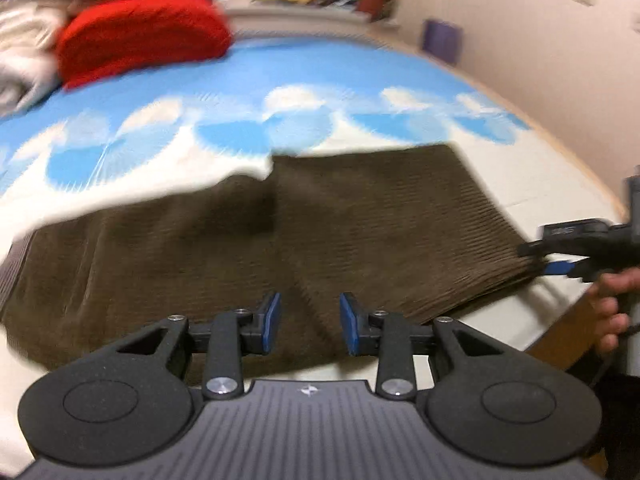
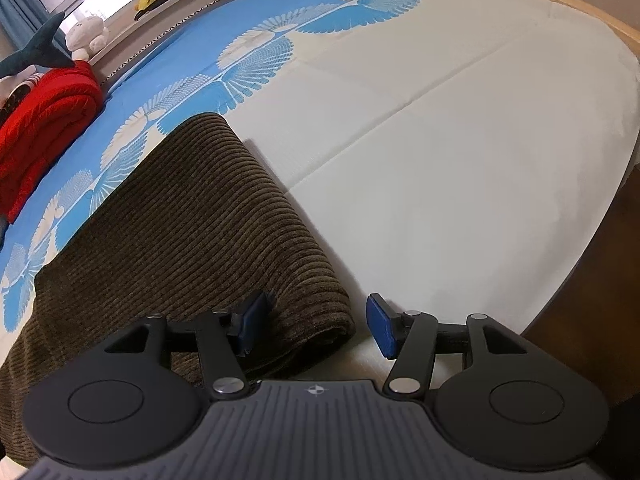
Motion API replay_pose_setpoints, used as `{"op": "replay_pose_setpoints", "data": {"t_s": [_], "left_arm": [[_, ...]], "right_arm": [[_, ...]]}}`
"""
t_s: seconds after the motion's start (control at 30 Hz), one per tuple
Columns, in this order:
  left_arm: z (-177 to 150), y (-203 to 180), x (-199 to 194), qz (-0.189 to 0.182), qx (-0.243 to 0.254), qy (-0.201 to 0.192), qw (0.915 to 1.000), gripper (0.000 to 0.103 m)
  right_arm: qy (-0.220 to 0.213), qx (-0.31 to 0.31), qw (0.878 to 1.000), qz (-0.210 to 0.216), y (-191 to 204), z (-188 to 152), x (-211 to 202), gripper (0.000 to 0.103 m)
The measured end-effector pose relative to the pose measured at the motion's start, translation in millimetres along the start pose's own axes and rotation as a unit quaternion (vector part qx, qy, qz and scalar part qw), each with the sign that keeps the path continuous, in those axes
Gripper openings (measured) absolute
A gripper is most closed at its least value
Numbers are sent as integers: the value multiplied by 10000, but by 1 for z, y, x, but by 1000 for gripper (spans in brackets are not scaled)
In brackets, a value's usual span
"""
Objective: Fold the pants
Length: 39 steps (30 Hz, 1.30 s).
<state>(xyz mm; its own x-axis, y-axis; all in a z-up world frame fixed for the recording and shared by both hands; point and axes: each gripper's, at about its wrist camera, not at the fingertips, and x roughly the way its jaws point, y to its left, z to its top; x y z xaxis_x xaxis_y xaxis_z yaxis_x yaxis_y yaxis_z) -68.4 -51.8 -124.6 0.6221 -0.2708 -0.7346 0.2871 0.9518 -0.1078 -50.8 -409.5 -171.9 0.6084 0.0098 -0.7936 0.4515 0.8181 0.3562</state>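
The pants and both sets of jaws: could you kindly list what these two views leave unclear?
- Pants: waistband and hems unidentifiable; motion blur in the left wrist view, right gripper body covers the near edge in the right wrist view.
- Left gripper: height above the cloth unclear.
- Right gripper: whether the left pad touches the fold.

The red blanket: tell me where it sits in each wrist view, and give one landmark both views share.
Left wrist view: the red blanket is at upper left, blurred, at the far end of the bed.
Right wrist view: it lies folded at the left edge, below a shark plush.
Shared landmark: the brown corduroy pants on the blue and white sheet.
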Motion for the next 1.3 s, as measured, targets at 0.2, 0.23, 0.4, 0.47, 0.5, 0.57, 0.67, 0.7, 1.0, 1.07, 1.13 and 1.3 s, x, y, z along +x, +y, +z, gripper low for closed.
{"op": "replay_pose_setpoints", "data": {"t_s": [0.2, 0.23, 0.4, 0.47, 0.5, 0.57, 0.67, 0.7, 1.0, 1.07, 1.13, 1.3], "left_arm": [[1, -7, -1, -144, 48, -179, 9997, 37], [1, -8, 1, -151, 79, -165, 9997, 37], [0, -9, 17, -188, 92, -57, 9998, 37], [-1, -12, 21, -208, 174, -63, 9996, 37], [-1, -13, 24, -207, 214, -54, 9995, 37], [-1, -17, 28, -205, 263, -32, 9994, 37], [-3, -20, 36, -127, 333, 58, 9993, 37], [-4, -21, 41, -58, 362, 159, 9992, 37], [-1, -16, 48, 90, 352, 220, 9991, 41], [2, -13, 46, 48, 264, 122, 9996, 41], [-1, -14, 53, 52, 290, 367, 9989, 41], [0, -15, 53, 58, 324, 429, 9985, 43]], "right_arm": [[-122, -247, 9996, -51, 7, -3, -3, 44], [-159, -282, 9995, -57, 7, -3, -3, 41], [-445, -442, 9980, 34, 13, -3, -14, 31], [-605, -553, 9966, 126, 16, 0, -23, 30], [-681, -586, 9958, 184, 18, 1, -28, 30], [-750, -613, 9950, 262, 18, 2, -34, 30], [-634, -531, 9963, 248, 14, 3, -30, 31], [-581, -473, 9969, 240, 12, 3, -28, 31], [-393, -365, 9984, 188, 8, 1, -14, 32], [-382, -344, 9985, 198, 8, 0, -13, 32], [-385, -343, 9985, 196, 7, -1, -12, 32], [-383, -354, 9985, 192, 7, -1, -12, 32]]}}
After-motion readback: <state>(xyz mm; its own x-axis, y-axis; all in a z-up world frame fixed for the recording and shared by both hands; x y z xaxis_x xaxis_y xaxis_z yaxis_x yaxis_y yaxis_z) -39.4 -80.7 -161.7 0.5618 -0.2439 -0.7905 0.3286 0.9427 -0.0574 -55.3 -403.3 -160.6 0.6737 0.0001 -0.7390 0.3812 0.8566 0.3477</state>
